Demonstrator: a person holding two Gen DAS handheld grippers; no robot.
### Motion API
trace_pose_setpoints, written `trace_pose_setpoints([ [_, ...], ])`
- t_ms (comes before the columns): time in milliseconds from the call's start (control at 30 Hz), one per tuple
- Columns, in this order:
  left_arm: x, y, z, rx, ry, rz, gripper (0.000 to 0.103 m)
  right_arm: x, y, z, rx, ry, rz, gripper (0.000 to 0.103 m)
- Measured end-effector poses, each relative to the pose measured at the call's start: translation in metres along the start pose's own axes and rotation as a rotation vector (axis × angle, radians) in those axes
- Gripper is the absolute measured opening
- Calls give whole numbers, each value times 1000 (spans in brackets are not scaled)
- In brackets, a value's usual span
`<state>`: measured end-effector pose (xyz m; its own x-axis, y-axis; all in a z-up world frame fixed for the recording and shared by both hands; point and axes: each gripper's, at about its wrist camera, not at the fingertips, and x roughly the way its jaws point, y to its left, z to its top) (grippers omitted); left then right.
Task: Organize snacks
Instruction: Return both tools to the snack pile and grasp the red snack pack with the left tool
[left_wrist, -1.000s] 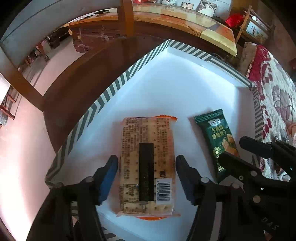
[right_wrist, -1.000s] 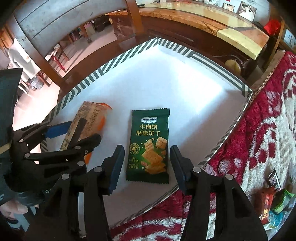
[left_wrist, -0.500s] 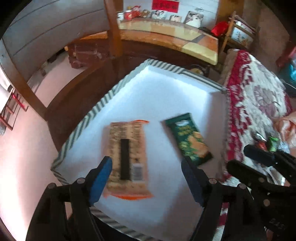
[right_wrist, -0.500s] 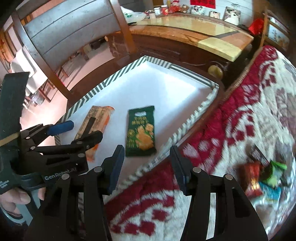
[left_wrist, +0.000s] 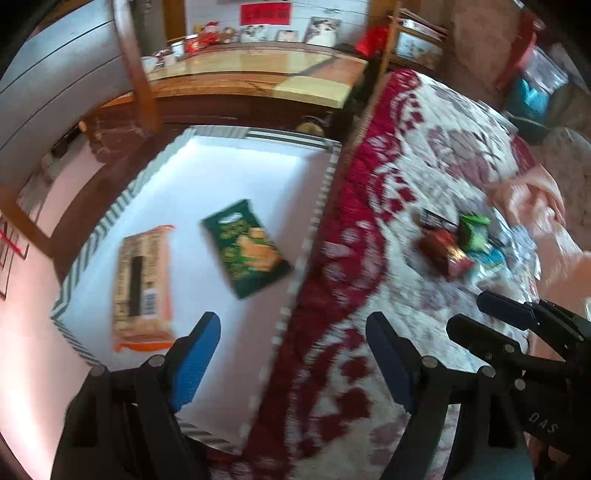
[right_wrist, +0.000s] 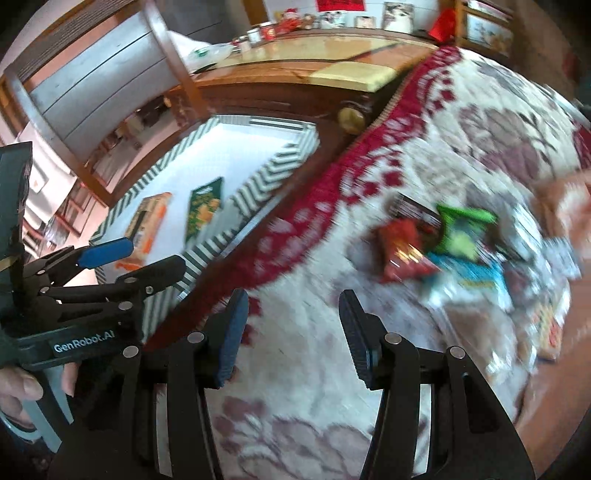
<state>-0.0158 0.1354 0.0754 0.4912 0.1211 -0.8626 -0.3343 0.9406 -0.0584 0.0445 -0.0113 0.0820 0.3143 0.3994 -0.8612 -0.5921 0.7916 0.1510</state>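
While both views are smeared by motion blur, the main things can be told apart.

Left gripper (left_wrist: 293, 354): jaws spread wide, nothing between them; it hangs over the right rim of the tray, where tray meets blanket.

Right gripper (right_wrist: 293, 332): jaws spread, holding nothing; it hangs over the blanket, well to the right of the tray and short of the snack pile.

Tray (left_wrist: 321, 192): white floor, green-and-white striped rim; it sits on the left, against the edge of the blanket.

Green snack pack (left_wrist: 245, 247): flat on the tray floor, tilted, near the tray's right rim.

Orange-edged pack (left_wrist: 142, 284): flat on the tray floor, printed back and barcode facing up, beside the green pack on its left, the two apart.

Snack pile (right_wrist: 439, 243): loose packets on the blanket, outside the tray; a red packet (right_wrist: 400, 251), a bright green packet (right_wrist: 461, 230), a dark packet (right_wrist: 413, 208) and a blue one (right_wrist: 469, 271) lie close together, partly overlapping. Print too blurred to read.

Blanket (right_wrist: 314, 387): red and white floral, covering the right side of the scene.

Background: a wooden table (left_wrist: 258, 81) with small items behind the tray.
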Motion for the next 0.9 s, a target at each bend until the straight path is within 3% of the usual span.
trace_pose_setpoints([
  [433,17,-65,3,71,52,-78,83,-19,-81,-48,164,11,-65,51],
  [633,38,-86,28,26,74,-129,83,-22,-96,-56,189,6,-48,51],
  [900,73,-112,56,-2,116,-137,83,-36,-99,-56,175,-33,-4,51],
])
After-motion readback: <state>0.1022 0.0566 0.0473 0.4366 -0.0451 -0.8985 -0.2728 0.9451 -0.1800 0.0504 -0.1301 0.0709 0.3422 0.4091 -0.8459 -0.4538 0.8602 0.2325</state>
